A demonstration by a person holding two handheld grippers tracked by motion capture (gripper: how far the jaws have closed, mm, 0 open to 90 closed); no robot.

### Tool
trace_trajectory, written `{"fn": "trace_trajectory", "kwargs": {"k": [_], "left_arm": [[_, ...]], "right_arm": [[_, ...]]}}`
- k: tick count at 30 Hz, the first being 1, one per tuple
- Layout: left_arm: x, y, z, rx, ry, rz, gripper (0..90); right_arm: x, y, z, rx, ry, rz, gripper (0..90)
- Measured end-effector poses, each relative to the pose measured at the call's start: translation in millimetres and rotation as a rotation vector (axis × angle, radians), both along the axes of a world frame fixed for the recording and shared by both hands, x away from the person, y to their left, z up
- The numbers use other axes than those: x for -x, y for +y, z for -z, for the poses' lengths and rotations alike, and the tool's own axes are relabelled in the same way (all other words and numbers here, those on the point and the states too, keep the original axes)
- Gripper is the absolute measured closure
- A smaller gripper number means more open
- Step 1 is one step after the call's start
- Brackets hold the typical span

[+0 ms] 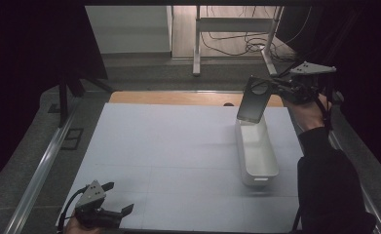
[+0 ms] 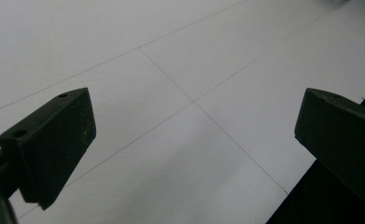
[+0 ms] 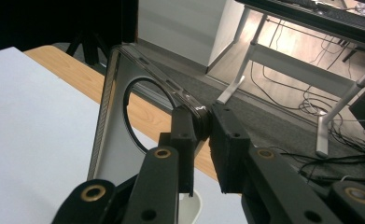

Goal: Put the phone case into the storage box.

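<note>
High view is showing the right tongs (image 1: 275, 87) clamping a dark phone case (image 1: 253, 100) by its edge above the white bin (image 1: 257, 155), while the left tongs (image 1: 117, 200) are resting open over the worktop (image 1: 168, 146).

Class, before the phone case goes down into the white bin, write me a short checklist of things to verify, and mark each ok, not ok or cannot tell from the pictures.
1. Right gripper grips the phone case: ok, jaws clamped on its edge.
2. Case hangs over the white bin: ok, its lower end sits above the far end of the bin.
3. Bin has room: ok, its inside looks bare.
4. Case clear of the bin's rim: cannot tell, the lower edge looks close to it.
5. Left gripper out of the way: ok, open at the near edge of the table.
</note>
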State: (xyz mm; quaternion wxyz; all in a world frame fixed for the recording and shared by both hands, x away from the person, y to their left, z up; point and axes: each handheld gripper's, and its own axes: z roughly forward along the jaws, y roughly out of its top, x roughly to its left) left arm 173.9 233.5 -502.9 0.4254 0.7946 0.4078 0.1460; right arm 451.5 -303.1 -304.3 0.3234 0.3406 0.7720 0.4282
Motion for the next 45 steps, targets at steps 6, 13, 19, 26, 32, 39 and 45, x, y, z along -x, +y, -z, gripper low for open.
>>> {"fn": "trace_trajectory", "kwargs": {"k": [6, 13, 19, 26, 32, 39, 45], "left_arm": [[0.1, -0.5, -0.1, -0.003, 0.0, 0.002, 0.0], [0.4, -0.2, -0.2, -0.003, -0.002, 0.002, 0.0], [0.4, -0.2, -0.2, -0.004, -0.002, 0.001, 0.0], [0.8, -0.9, -0.3, -0.008, -0.003, 0.003, 0.0], [0.6, -0.8, -0.2, -0.008, -0.001, 0.002, 0.0], [1.0, -1.6, -0.3, -0.013, -0.004, 0.002, 0.0], [0.8, -1.7, -0.3, -0.014, -0.002, 0.001, 0.0]], "right_arm": [[-13.5, -4.4, 2.7, 0.005, 0.0, 0.012, 79.5], [-26.3, -7.6, 11.4, 0.024, 0.003, 0.026, 79.4], [-35.1, -8.5, 19.4, 0.035, 0.012, 0.027, 79.4], [-43.9, -7.5, 31.5, 0.04, 0.024, 0.023, 79.4], [-48.8, -8.0, 40.3, 0.055, 0.032, 0.016, 79.4], [-52.5, -8.1, 50.9, 0.058, 0.024, -0.004, 79.4], [-54.4, -10.4, 61.9, 0.066, 0.015, -0.017, 79.4]]}}
